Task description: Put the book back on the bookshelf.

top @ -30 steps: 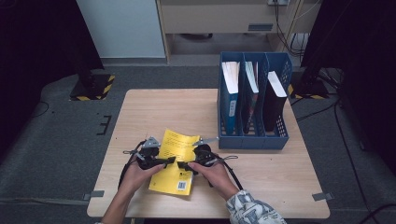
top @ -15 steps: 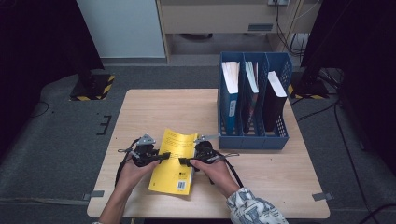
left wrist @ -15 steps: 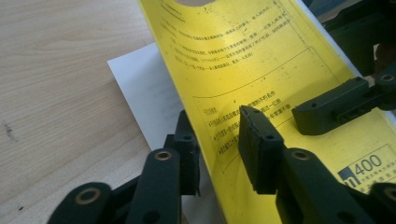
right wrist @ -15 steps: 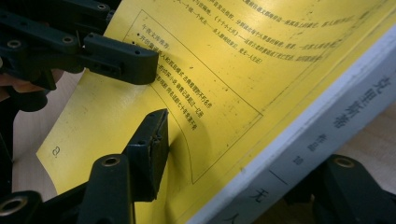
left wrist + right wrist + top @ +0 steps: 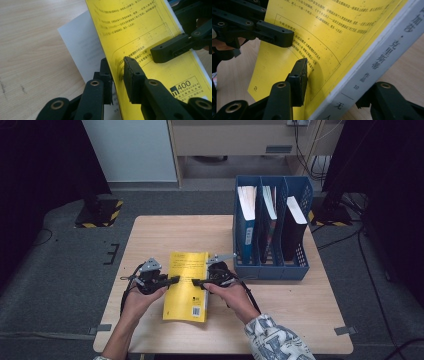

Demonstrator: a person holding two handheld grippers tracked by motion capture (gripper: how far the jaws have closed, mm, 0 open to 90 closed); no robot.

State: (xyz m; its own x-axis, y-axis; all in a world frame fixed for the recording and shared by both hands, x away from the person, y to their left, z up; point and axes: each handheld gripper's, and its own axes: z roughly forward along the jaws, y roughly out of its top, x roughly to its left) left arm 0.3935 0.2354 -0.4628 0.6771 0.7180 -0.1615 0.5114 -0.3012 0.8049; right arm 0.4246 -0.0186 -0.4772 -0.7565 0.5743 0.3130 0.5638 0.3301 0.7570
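Note:
A yellow paperback book (image 5: 186,295) lies on the wooden table (image 5: 165,235) near its front edge. My left gripper (image 5: 174,280) comes in from the left and is shut on the free edge of the yellow cover (image 5: 140,25), which stands lifted off a white page (image 5: 80,47). My right gripper (image 5: 196,282) comes in from the right. Its jaws are shut across the spine side of the book (image 5: 317,32), one pad on the cover and the other under the white spine (image 5: 387,57). The two sets of fingertips nearly meet over the cover.
A blue three-slot file rack (image 5: 270,265) stands at the back right of the table, with a book or folder upright in each slot, just beyond my right gripper. Bare wood lies left of and behind the book.
The book has turned from a slant to nearly square with the table's front edge. Both grippers have stayed on it, and the left hand has shifted slightly left.

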